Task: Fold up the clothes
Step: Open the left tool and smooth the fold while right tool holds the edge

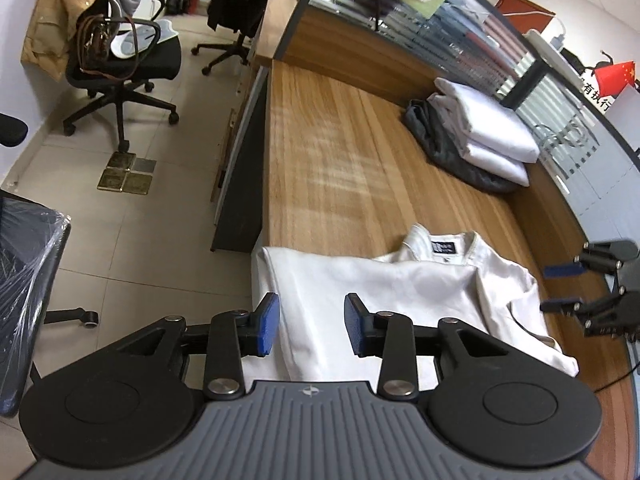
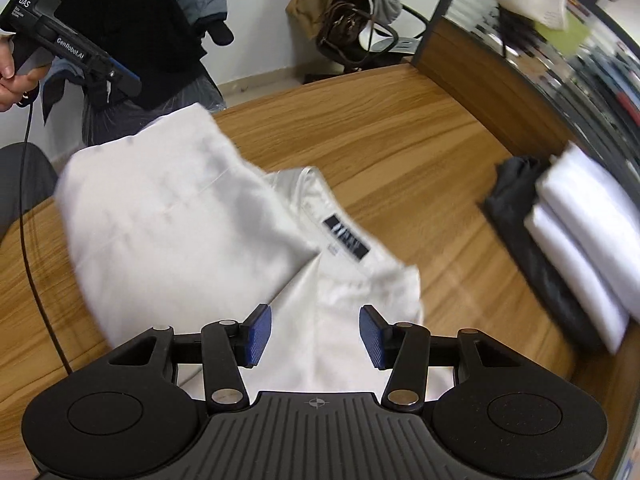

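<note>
A white shirt with a dark collar label lies partly folded on the wooden table; one edge hangs over the table's left side. My left gripper is open and empty, just above the shirt's near part. My right gripper is open and empty above the shirt near its collar label. It also shows in the left wrist view, open at the shirt's right side. The left gripper shows at the top left of the right wrist view, held by a hand.
A stack of folded white clothes lies on a dark grey garment at the table's far right, also in the right wrist view. A glass partition runs along the far edge. Office chairs stand on the tiled floor at left.
</note>
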A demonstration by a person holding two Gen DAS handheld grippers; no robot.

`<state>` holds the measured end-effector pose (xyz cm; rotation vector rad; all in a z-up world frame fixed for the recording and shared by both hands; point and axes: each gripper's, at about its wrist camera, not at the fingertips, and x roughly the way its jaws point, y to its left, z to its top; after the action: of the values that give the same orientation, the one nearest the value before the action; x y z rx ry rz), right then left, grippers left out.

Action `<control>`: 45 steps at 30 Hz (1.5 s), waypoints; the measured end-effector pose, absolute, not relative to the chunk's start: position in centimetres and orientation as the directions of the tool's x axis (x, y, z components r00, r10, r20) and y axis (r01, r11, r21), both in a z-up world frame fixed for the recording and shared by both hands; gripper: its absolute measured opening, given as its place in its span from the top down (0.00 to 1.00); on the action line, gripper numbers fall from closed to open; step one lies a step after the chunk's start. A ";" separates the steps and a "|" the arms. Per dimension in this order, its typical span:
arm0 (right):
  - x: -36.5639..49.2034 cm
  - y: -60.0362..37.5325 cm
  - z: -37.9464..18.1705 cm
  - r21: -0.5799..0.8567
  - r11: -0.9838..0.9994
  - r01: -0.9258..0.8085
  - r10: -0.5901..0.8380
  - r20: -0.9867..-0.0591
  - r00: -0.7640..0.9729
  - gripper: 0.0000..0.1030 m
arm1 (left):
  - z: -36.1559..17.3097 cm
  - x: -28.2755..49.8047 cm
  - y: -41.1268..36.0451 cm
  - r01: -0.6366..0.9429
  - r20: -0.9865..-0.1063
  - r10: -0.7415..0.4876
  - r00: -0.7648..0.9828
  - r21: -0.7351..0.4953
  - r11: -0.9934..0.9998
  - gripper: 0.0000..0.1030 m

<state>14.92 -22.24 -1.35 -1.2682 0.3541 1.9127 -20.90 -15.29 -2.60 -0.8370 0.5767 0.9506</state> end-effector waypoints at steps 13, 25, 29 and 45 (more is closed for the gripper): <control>12.0 -33.2 -5.8 -0.173 -0.425 -0.889 0.560 -0.822 -0.107 0.51 | -1.9 -17.6 -22.8 -0.865 -0.773 0.415 0.480 -0.339 0.369 0.54; 8.8 -36.8 -11.0 -0.410 -0.287 -0.866 0.675 -0.728 0.120 0.62 | -2.2 -15.2 -24.6 -0.857 -0.776 0.402 0.485 -0.331 0.395 0.49; 8.6 -36.9 -11.9 -0.438 -0.266 -0.859 0.695 -0.705 0.144 0.66 | -2.1 -14.9 -24.3 -0.853 -0.779 0.394 0.488 -0.329 0.405 0.45; 13.7 -33.6 -3.9 -0.457 -0.276 -0.846 0.716 -0.684 0.136 0.94 | -5.5 -12.4 -20.8 -0.823 -0.802 0.350 0.484 -0.280 0.495 0.56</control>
<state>13.73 -33.60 -3.95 -1.0657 0.1637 1.5160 -12.41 -20.78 -5.52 -0.7306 0.7481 0.7971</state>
